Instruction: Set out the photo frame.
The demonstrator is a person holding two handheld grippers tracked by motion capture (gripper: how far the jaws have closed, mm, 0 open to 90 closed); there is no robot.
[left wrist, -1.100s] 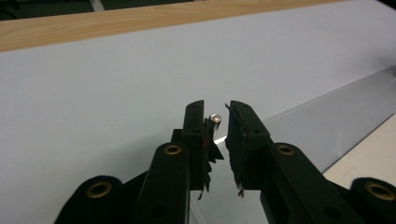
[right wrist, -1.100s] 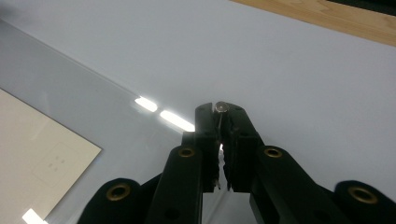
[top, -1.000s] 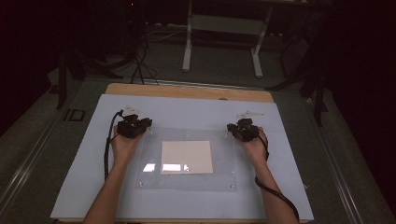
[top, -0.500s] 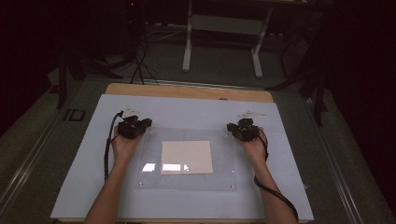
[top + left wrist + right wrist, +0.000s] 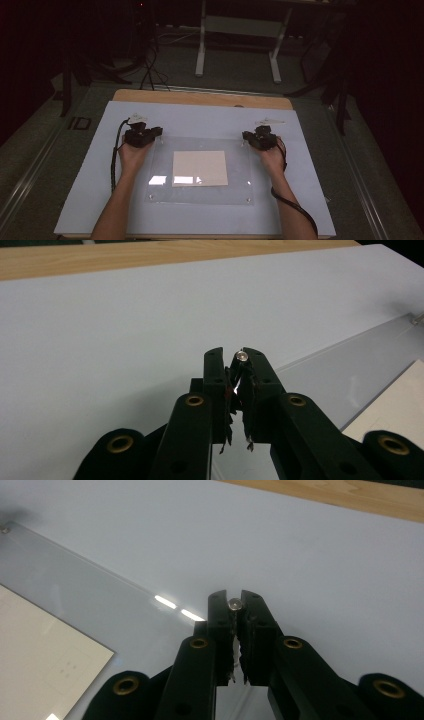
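A clear acrylic plate point(image 5: 200, 192) lies on a white sheet point(image 5: 200, 120), with a cream square point(image 5: 199, 168) under its middle. My left gripper point(image 5: 157, 132) is at the plate's far left corner. In the left gripper view its jaws are shut on a small silver screw point(image 5: 242, 356) at the plate's edge point(image 5: 325, 375). My right gripper point(image 5: 245, 135) is at the far right corner. Its jaws are likewise shut on a silver screw point(image 5: 235, 603) beside the plate point(image 5: 75, 590). Both hands rest on the table behind the grippers.
The white sheet covers a wooden table whose bare far edge point(image 5: 200, 97) shows. Small screws mark the plate's near corners point(image 5: 248, 200). A cable point(image 5: 295, 205) trails from the right gripper along the forearm. Dark floor and a metal stand point(image 5: 237, 40) lie beyond the table.
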